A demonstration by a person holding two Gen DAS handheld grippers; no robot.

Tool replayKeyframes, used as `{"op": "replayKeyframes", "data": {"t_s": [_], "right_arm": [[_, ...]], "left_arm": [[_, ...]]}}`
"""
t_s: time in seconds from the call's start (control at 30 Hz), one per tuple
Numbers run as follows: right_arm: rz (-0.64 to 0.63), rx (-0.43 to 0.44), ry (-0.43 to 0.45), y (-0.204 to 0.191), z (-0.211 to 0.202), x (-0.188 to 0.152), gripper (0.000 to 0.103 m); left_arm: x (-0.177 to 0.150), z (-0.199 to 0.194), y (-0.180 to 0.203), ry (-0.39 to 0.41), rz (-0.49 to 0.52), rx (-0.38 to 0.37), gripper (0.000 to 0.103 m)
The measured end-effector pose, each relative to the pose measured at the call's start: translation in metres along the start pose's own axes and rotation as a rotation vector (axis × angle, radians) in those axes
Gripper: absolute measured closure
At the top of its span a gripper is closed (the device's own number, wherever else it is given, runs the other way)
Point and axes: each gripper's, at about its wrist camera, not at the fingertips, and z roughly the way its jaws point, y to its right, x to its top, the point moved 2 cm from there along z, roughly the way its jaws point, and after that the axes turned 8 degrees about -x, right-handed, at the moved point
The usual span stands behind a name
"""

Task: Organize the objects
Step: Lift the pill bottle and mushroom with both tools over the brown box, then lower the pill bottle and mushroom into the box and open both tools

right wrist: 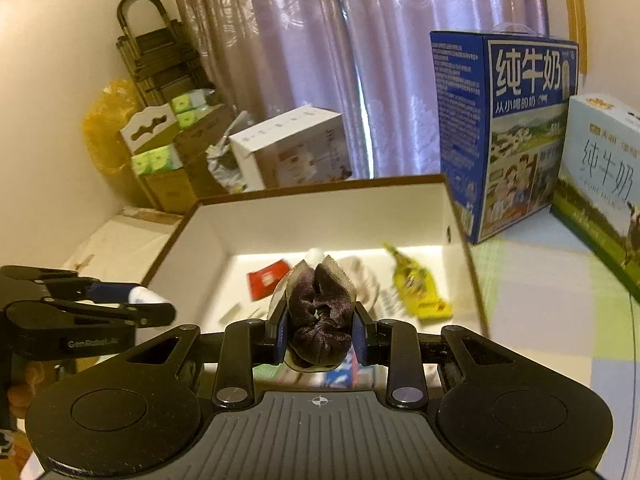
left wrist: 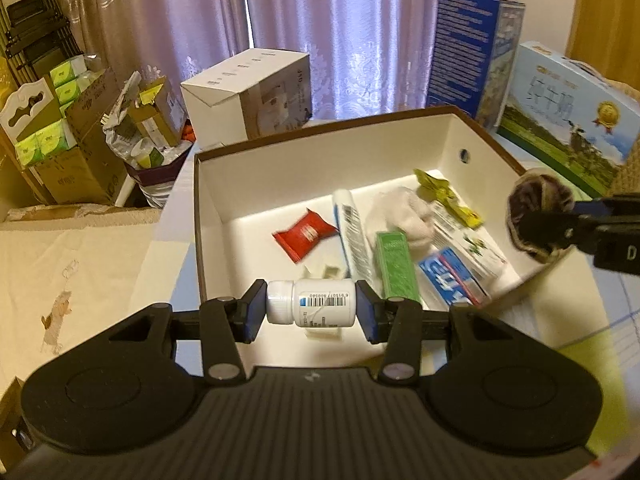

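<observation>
1. Left wrist view: my left hand-held gripper clamps a white pill bottle sideways over the open box
2. My right hand-held gripper pinches a dark scrunchie above that box
3. Milk cartons stand on the tabletop before purple curtains

place: home, lived-in room used for storage | window: lilac patterned curtains | corner: stacked cardboard cartons with green tissue packs, folded cart | table: pastel checked cloth, milk gift boxes, open box of toiletries
</observation>
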Motion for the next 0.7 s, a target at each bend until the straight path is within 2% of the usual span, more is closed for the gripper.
{"op": "replayKeyframes", "data": {"t_s": [0.57, 0.67, 0.7], "right_arm": [[-0.004, -0.030, -0.038, 0.016, 0.090, 0.043, 0.075], [-0.002, -0.032, -0.040, 0.018, 0.097, 0.046, 0.075], [-0.002, -0.033, -0.041, 0.019, 0.099, 0.047, 0.075]], "left_arm": [[0.057, 0.088, -0.035, -0.041, 0.001, 0.042, 0.061], [0.063, 0.095, -0.036, -0.030, 0.008, 0.045, 0.057], [0.064, 0.098, -0.037, -0.029, 0.005, 0.051, 0.052]]}}
